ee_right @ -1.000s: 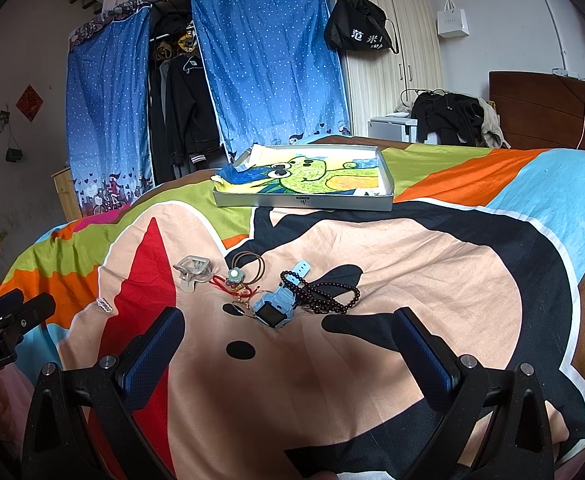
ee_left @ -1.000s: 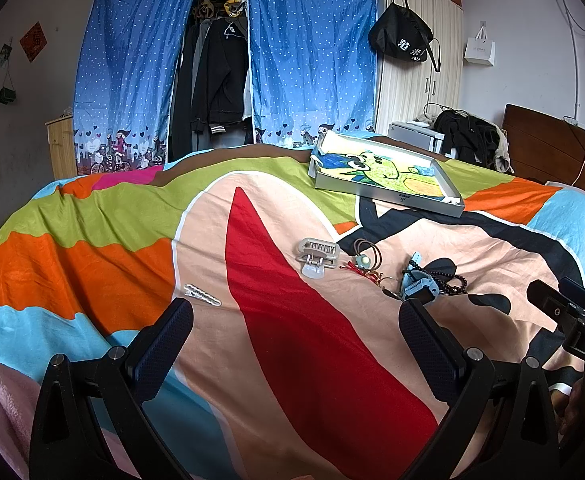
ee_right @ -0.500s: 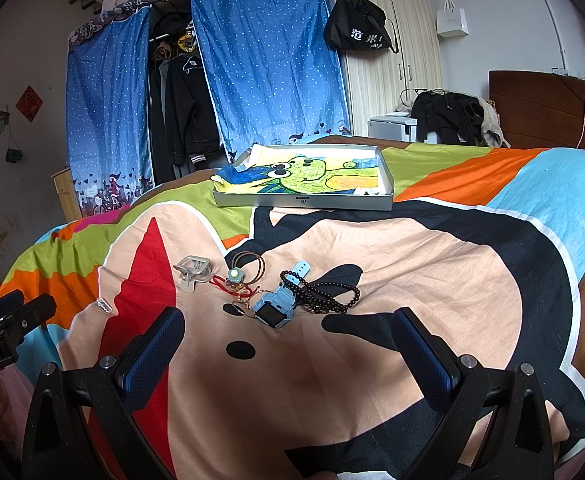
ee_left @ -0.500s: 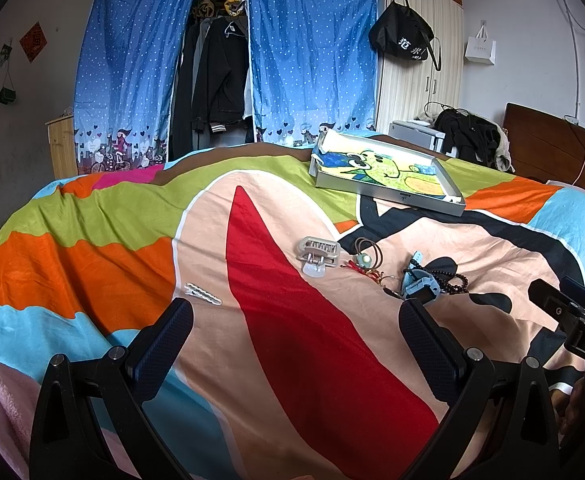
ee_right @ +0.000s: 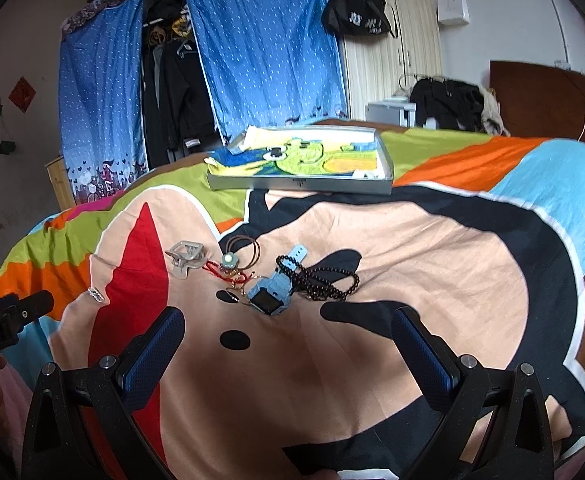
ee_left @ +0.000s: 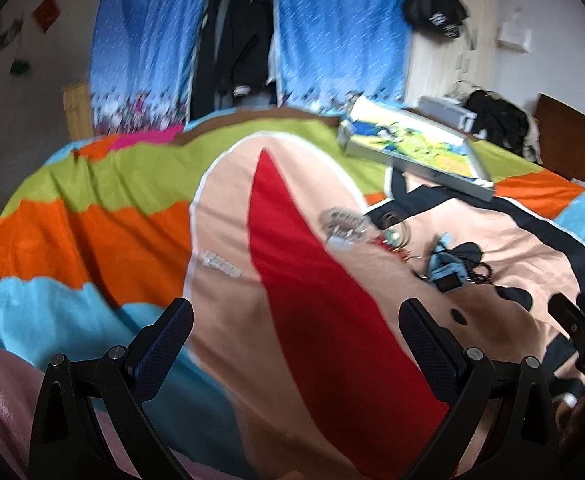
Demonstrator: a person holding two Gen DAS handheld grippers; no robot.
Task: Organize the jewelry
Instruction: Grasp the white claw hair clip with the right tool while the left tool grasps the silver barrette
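Note:
On the bright bedspread lies a cluster of jewelry: a blue watch, a dark bead necklace, a cord pendant and a clear hair claw. A small silver clip lies apart to the left. An open tin box with a cartoon lining sits at the far side. My right gripper hangs open just short of the watch, empty. My left gripper is open over the red patch, with the silver clip, hair claw and watch ahead of it.
Blue curtains and hanging dark clothes stand beyond the bed. A wardrobe with a black bag is at the back right. A wooden headboard runs along the right. The other handheld gripper shows at the left edge.
The left wrist view has tilted and shifted forward with motion blur, so the jewelry sits lower and nearer. The right gripper has advanced slightly toward the watch. Both stay open.

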